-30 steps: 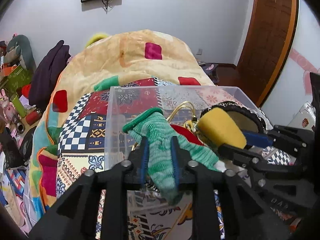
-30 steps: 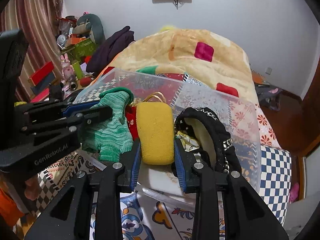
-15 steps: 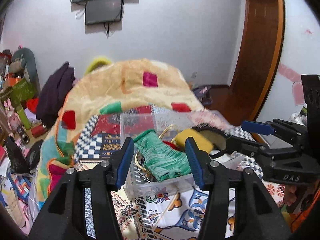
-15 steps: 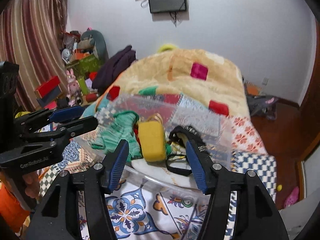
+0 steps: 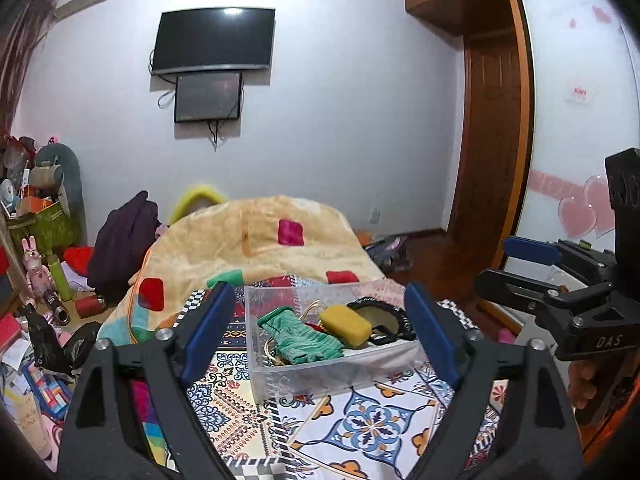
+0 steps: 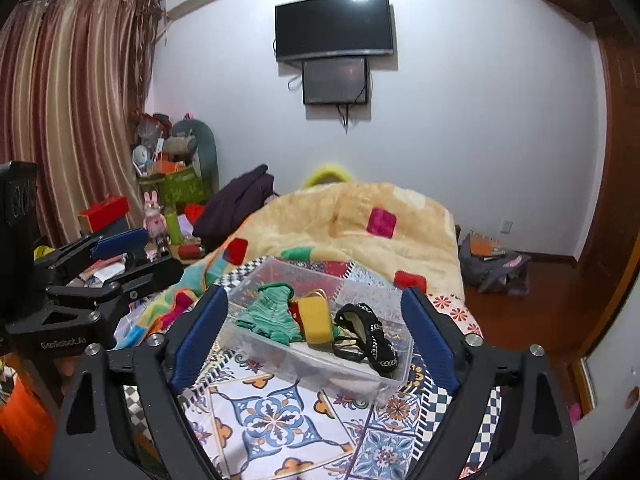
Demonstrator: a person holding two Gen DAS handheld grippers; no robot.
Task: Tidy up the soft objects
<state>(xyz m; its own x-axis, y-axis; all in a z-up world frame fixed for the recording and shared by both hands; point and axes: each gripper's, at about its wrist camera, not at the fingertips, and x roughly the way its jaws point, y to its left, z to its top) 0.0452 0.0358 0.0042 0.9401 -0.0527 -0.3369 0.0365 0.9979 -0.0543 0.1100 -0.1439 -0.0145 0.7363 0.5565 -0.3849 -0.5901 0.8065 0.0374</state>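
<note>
A clear plastic box stands on the patterned bed cover. Inside lie a green knitted glove, a yellow sponge and a black studded shoe. My left gripper is open and empty, held back and above the box; it also shows at the left of the right wrist view. My right gripper is open and empty, also back from the box; it shows at the right of the left wrist view.
A beige blanket is heaped on the bed behind the box. Toys, boxes and a dark garment crowd the left side. A television hangs on the far wall. A wooden door and a bag on the floor are at the right.
Both grippers let go of the glove and the sponge, opened wide, and pulled back and up from the box. The glove and sponge now rest inside the box.
</note>
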